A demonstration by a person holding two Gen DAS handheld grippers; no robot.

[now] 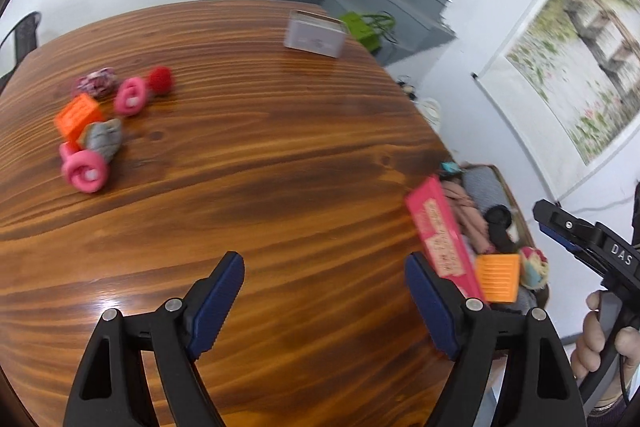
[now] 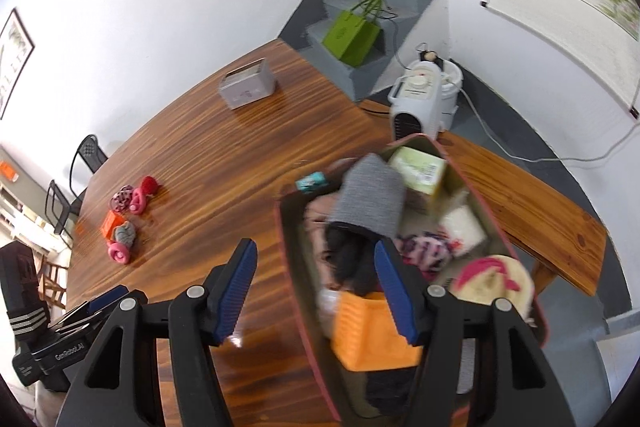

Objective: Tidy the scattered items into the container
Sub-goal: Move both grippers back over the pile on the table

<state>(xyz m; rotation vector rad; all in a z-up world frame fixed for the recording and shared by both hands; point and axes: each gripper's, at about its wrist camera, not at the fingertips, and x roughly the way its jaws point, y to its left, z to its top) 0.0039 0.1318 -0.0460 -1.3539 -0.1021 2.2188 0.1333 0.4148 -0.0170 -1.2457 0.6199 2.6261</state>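
Several scattered items lie at the table's left: a patterned scrunchie (image 1: pixel 96 83), a red pompom (image 1: pixel 160 79), two pink rings (image 1: pixel 130 97) (image 1: pixel 85 171), an orange box (image 1: pixel 78 115) and a grey sock (image 1: pixel 105 139). My left gripper (image 1: pixel 325 263) hangs open and empty over bare wood. The pink-rimmed container (image 1: pixel 440 235) (image 2: pixel 294 267) stands at the table's right edge, full of clothes and boxes. A grey sock (image 2: pixel 372 195) and an orange box (image 2: pixel 372 331) lie on top. My right gripper (image 2: pixel 316 251) is open and empty above the container's left rim.
A small grey box (image 1: pixel 316 35) (image 2: pixel 248 85) stands at the table's far side. A wooden bench (image 2: pixel 540 211), a white heater (image 2: pixel 420 99) and stairs with a green bag (image 2: pixel 352 37) lie beyond the container. A person's hand (image 1: pixel 600 339) holds the right gripper's handle.
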